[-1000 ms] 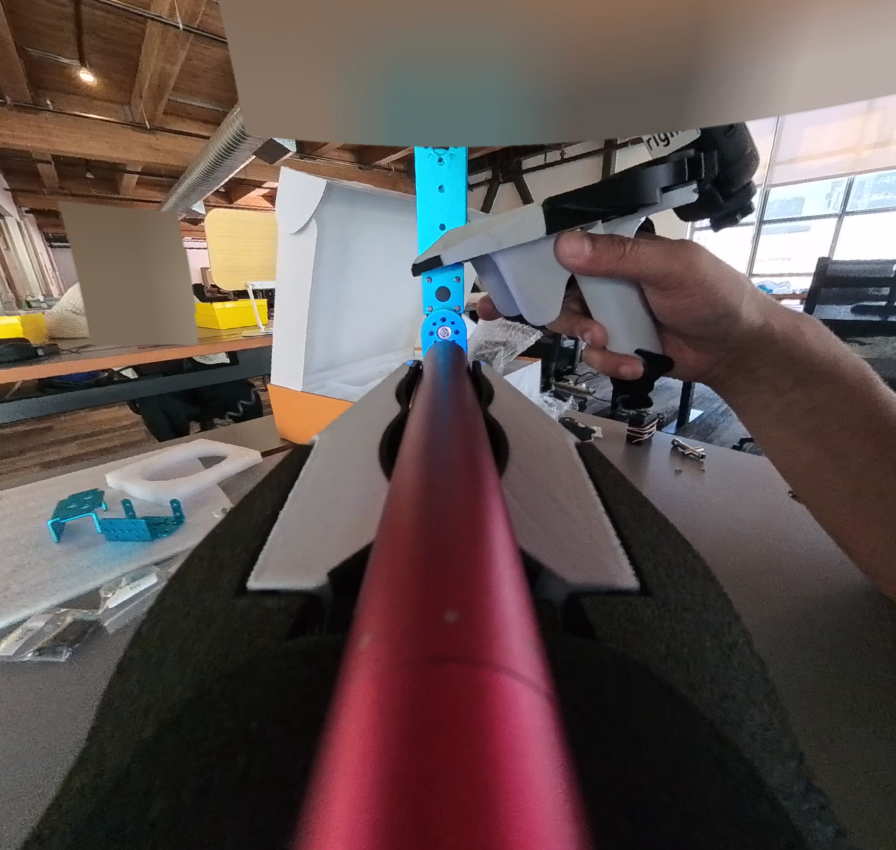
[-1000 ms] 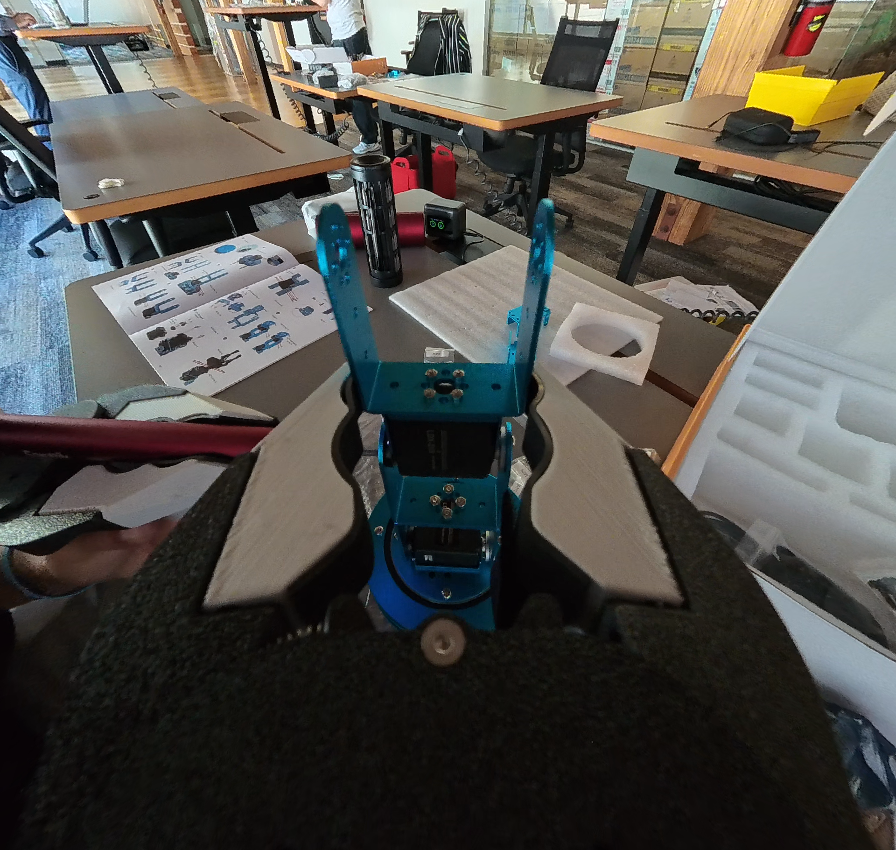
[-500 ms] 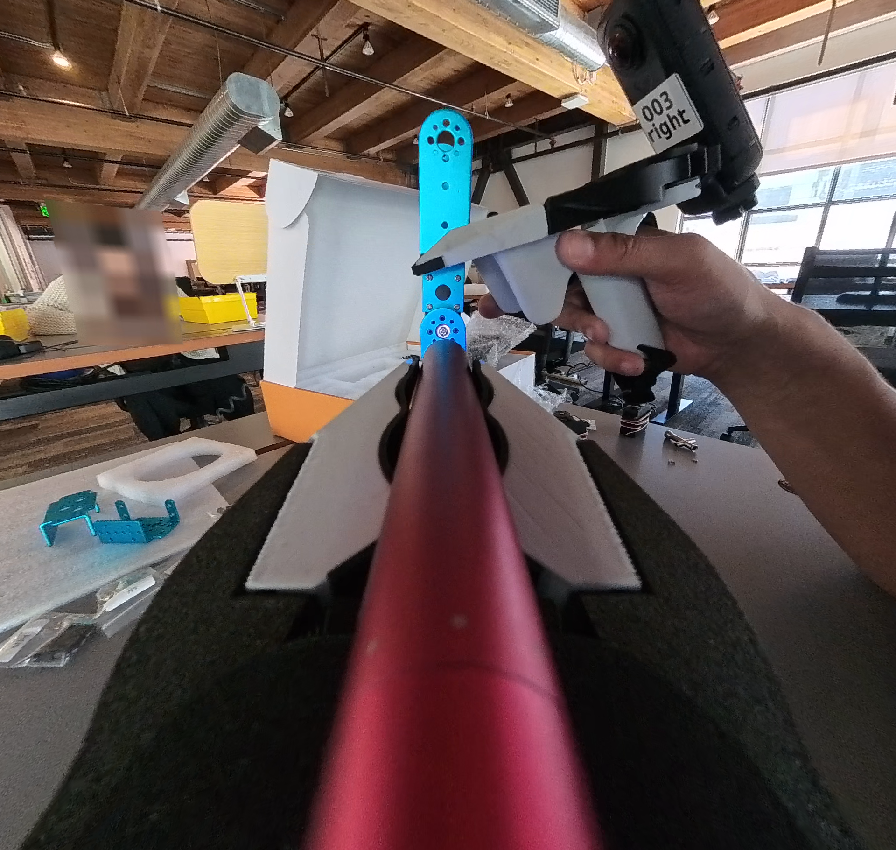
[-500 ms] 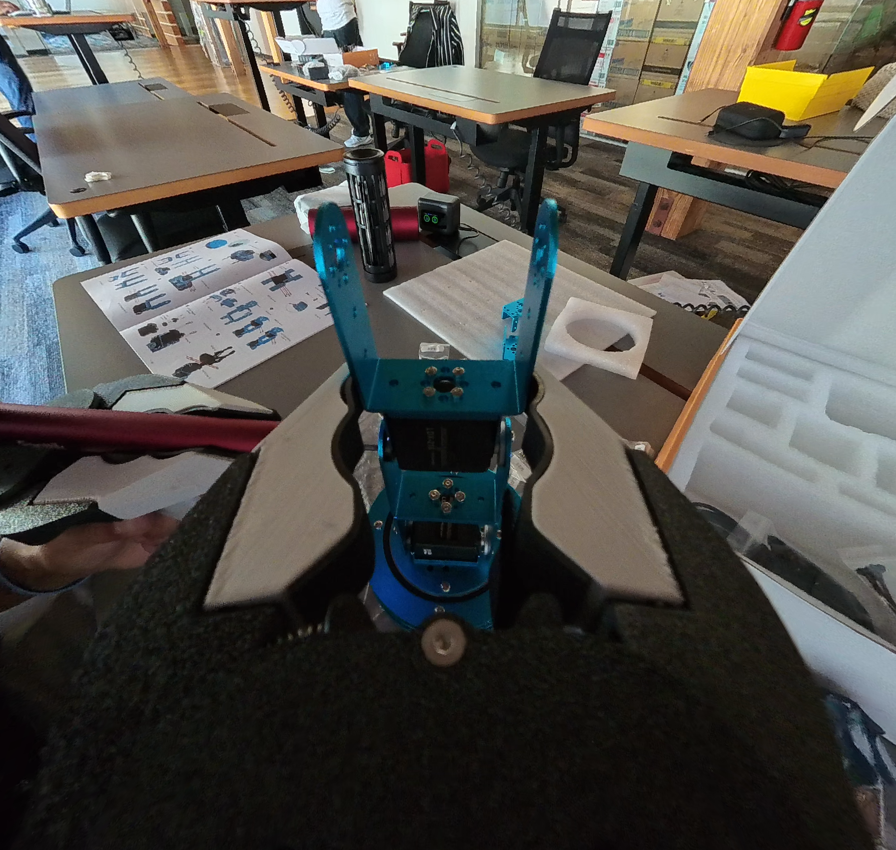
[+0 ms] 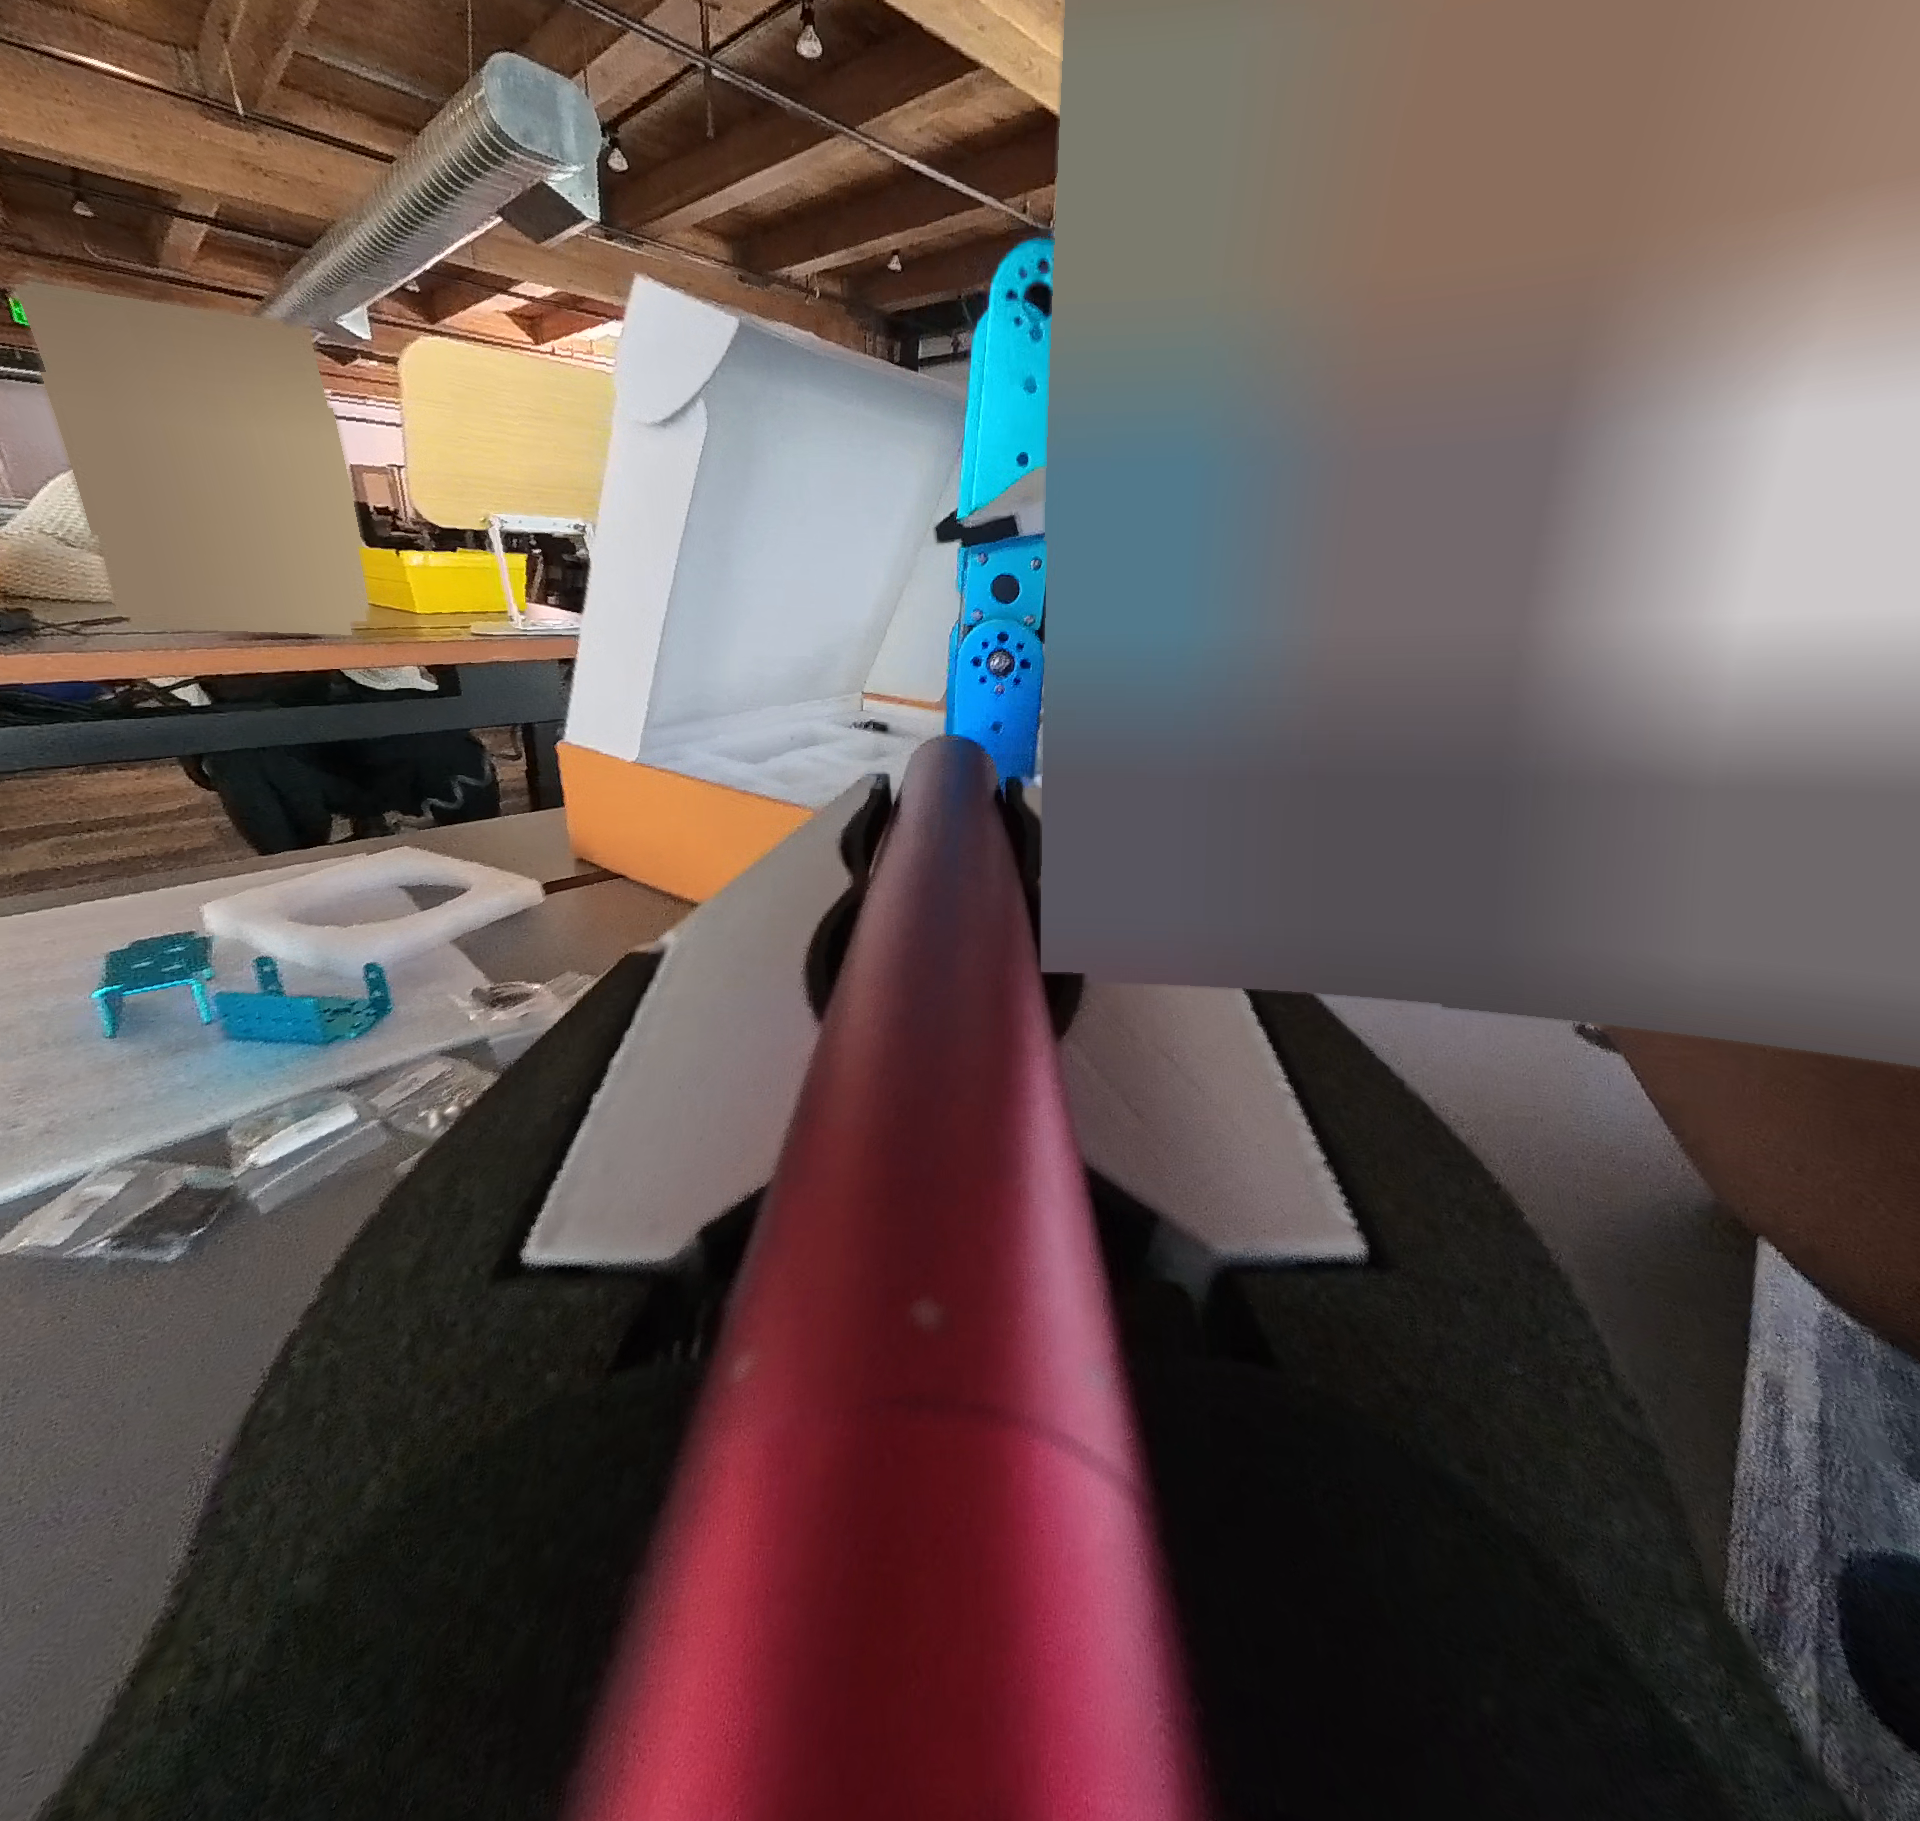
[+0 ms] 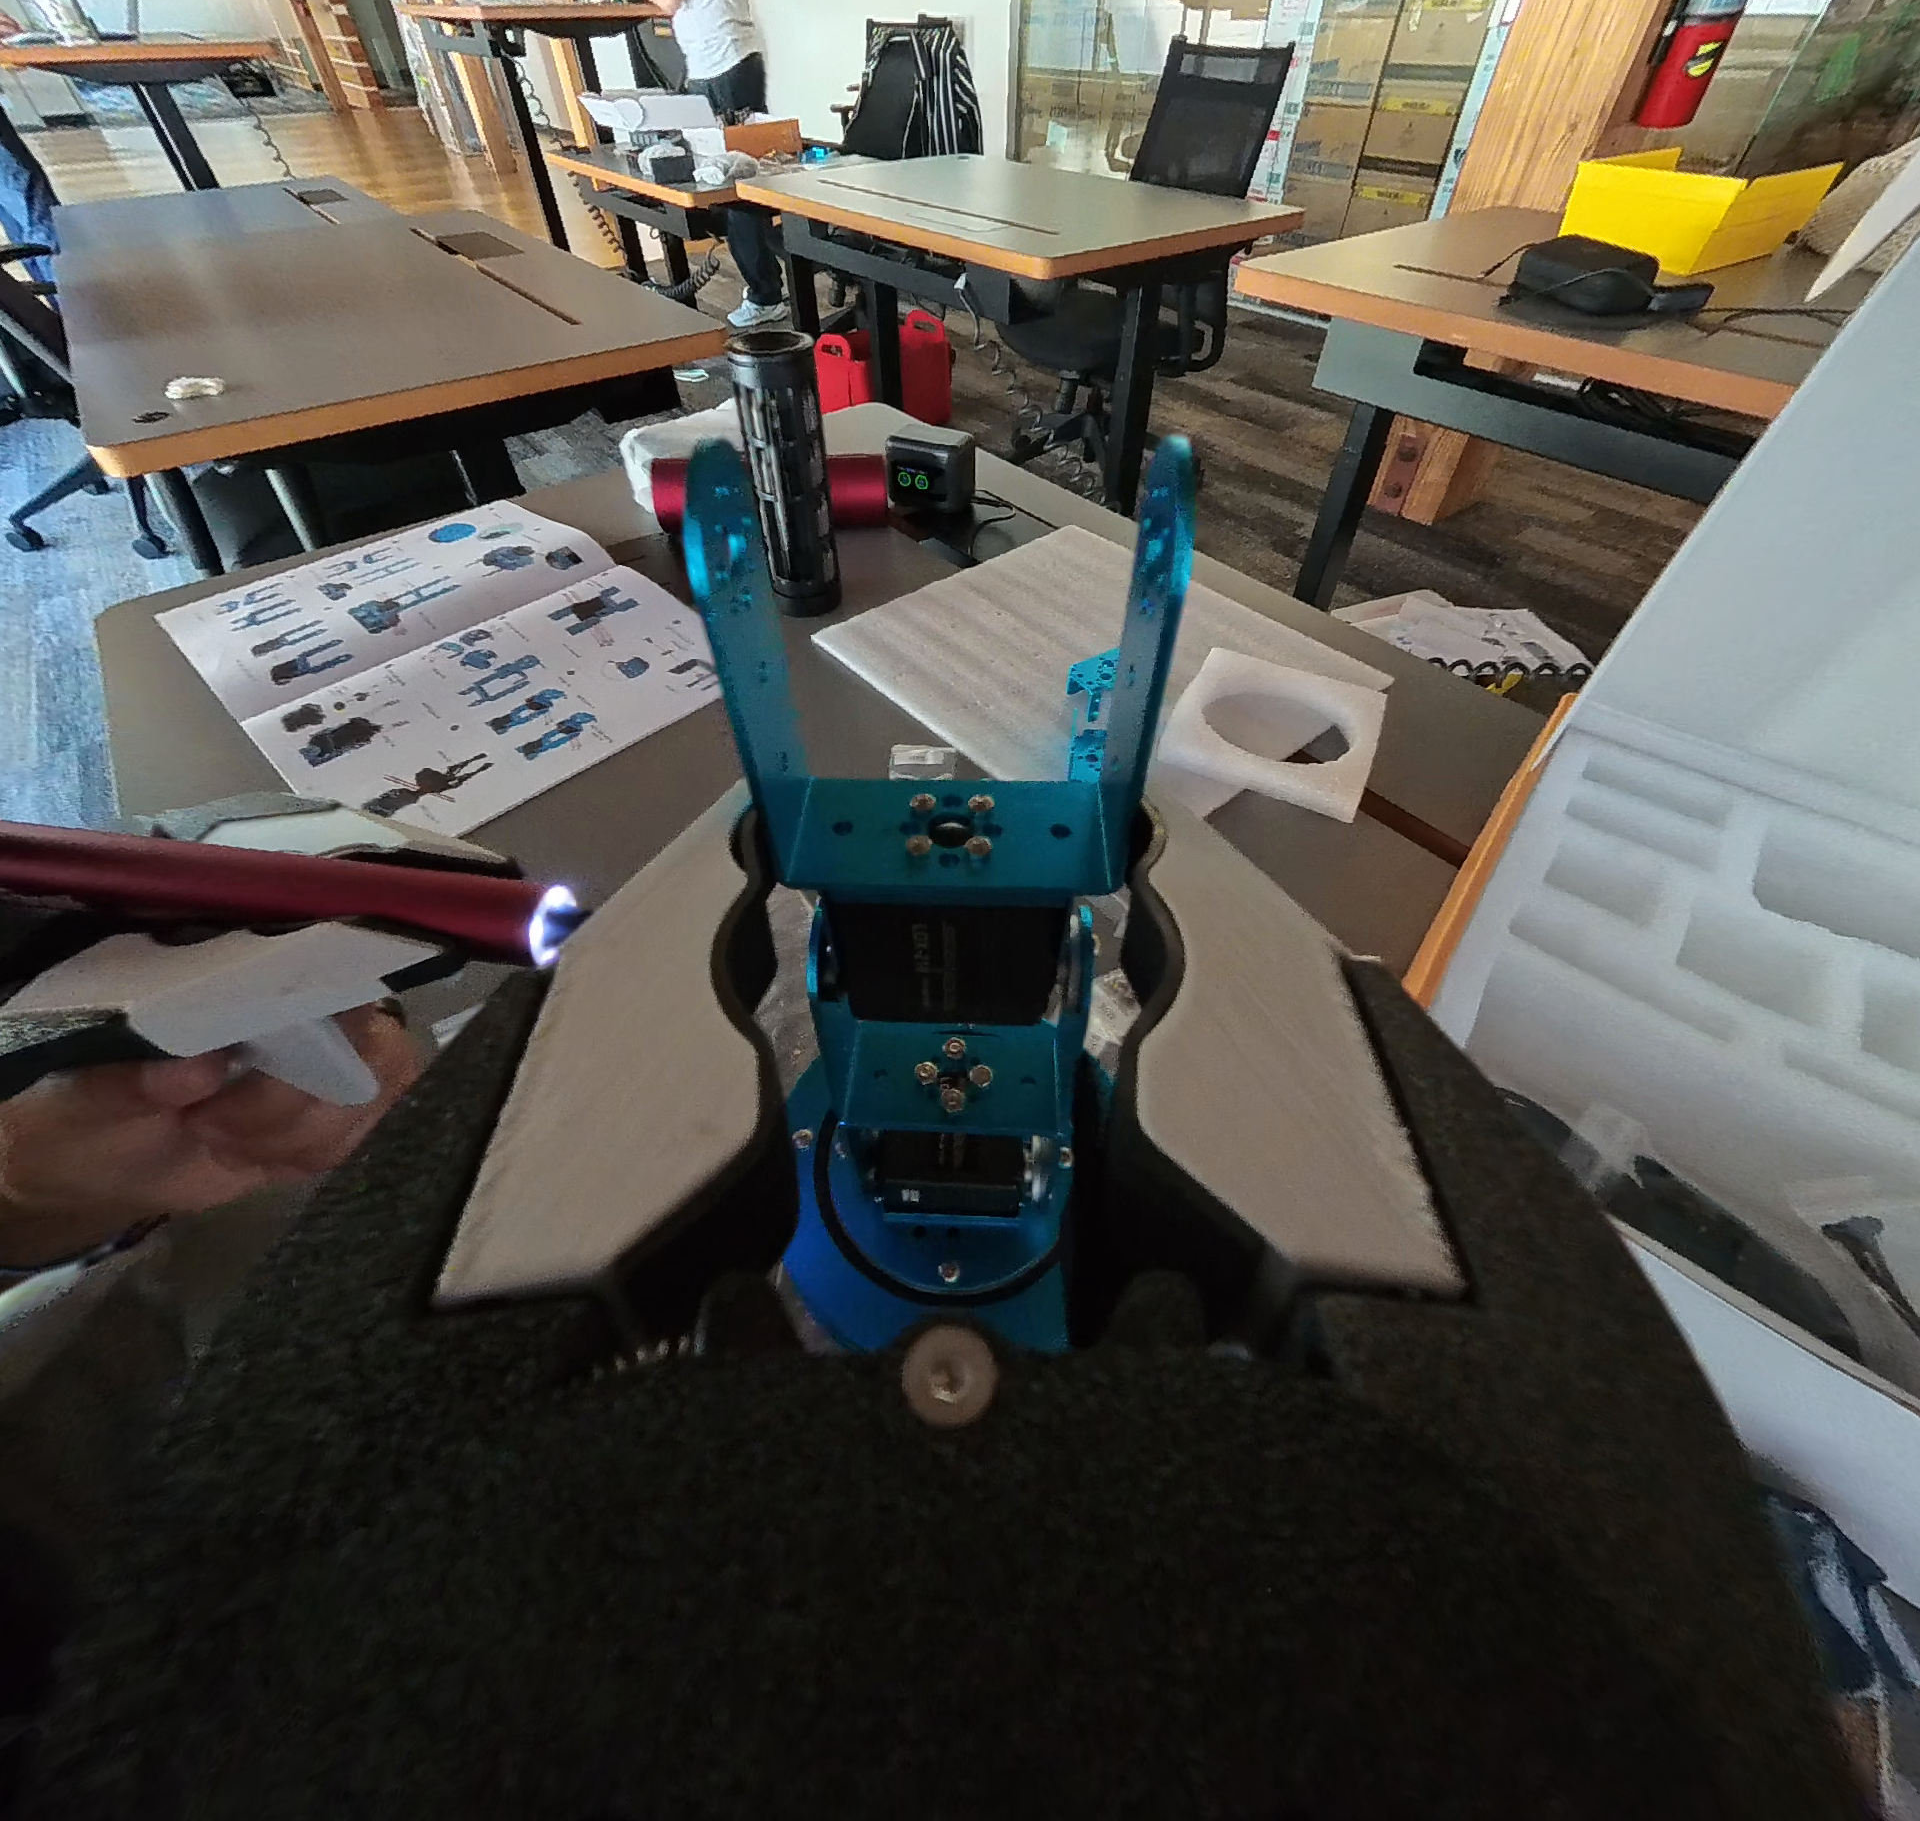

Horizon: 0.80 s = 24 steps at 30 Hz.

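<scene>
Clamping red screwdriver [image 5: 940, 1200], left tool [image 5: 951, 836]; right tool [image 6: 951, 898] clamps blue bracket assembly [image 6: 940, 940].

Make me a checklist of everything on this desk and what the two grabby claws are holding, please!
Surface: grey table, partly covered by a white foam sheet.
Held things: red tool with a lit tip; blue metal servo assembly, upright, with two arms pointing up.
Clutter: open instruction booklet, black cylinder, white foam ring, loose blue brackets, small plastic bags, open white box with foam insert.
Grippers: left gripper shut on the red tool; right gripper shut on the assembly.
Cables: a thin one from the small black device.
Surroundings: other desks, office chairs, a person standing far off.
</scene>
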Available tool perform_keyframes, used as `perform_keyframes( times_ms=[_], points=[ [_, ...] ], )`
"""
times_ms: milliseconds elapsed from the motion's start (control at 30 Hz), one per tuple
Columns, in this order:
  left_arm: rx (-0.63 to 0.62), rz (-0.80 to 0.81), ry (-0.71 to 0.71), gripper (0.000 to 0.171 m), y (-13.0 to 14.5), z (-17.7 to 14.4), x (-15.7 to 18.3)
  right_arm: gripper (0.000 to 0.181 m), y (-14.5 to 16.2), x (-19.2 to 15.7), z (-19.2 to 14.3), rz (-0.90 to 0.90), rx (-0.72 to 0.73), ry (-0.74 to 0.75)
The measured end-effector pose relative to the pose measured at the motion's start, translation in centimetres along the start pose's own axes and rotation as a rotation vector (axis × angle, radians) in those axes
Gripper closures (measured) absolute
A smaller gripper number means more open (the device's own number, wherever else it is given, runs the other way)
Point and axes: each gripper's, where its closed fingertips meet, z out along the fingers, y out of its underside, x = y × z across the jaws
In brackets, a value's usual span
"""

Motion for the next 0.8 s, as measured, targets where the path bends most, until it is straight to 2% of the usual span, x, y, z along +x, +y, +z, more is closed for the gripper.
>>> perform_keyframes(
  times_ms=[33, 300, 433, 533, 633, 700, 800],
  points=[
    [-0.019, 0.013, -0.005, 0.150, 0.2, -0.4, -0.2, 0.115, 0.0, 0.1, -0.1, -0.007, 0.003, 0.011],
    [-0.187, 0.081, -0.033, 0.150, 1.8, -5.0, -1.6, 0.110, -0.2, 0.5, -1.5, -0.009, 0.040, 0.056],
    [-0.400, 0.115, -0.026, 0.150, 5.2, -7.5, -3.1, 0.109, 0.5, -0.1, -3.2, -0.008, 0.056, 0.078],
    [-0.487, 0.087, -0.012, 0.150, 7.0, -8.2, -4.2, 0.110, 2.4, -0.7, -4.7, 0.033, 0.078, 0.100],
    [-0.574, 0.096, 0.007, 0.150, 8.7, -8.7, -5.4, 0.114, 5.5, -1.9, -5.6, 0.119, 0.100, 0.081],
    [-0.598, 0.130, 0.000, 0.150, 9.2, -9.0, -6.6, 0.118, 7.7, -3.0, -5.8, 0.199, 0.113, 0.041],
    [-0.581, 0.080, 0.014, 0.149, 9.3, -8.6, -7.1, 0.120, 10.5, -4.6, -5.5, 0.261, 0.115, -0.028]
  ],
)
